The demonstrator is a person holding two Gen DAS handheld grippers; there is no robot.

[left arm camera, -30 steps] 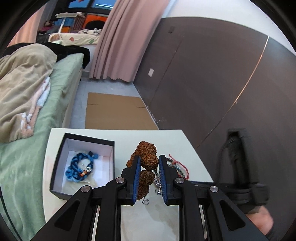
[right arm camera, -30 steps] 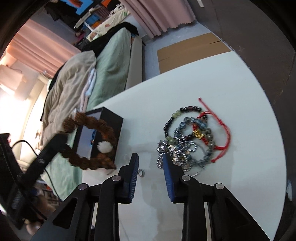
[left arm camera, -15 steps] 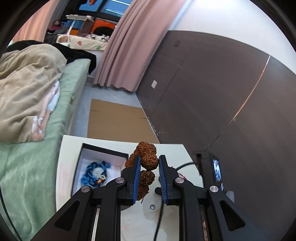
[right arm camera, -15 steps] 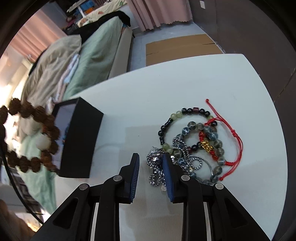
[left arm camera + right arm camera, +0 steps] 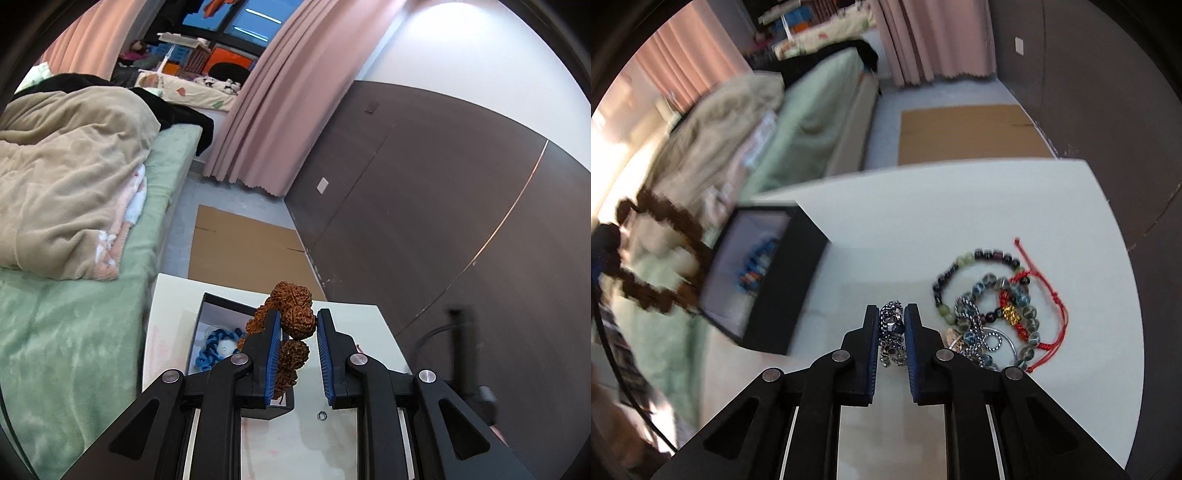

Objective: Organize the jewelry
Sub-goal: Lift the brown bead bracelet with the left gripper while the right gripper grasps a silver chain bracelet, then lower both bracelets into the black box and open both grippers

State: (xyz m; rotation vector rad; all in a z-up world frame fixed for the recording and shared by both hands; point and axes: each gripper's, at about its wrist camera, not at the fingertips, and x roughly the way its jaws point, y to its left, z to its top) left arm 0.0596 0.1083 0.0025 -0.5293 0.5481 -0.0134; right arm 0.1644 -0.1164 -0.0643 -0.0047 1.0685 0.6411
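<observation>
Brown bead bracelet point(image 5: 293, 325) clamped in left gripper point(image 5: 295, 347), held above black box point(image 5: 783, 280) on white table point(image 5: 960, 206), silver chain point(image 5: 893, 332) pinched between just-closed jaws of right gripper point(image 5: 891, 332), beside tangled bracelets point(image 5: 993, 310), no legible writing seen

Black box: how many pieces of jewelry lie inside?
1: a blue braided bracelet on the white lining of the black box. The left gripper and its brown bead bracelet cover part of the box, so more may be hidden.
</observation>
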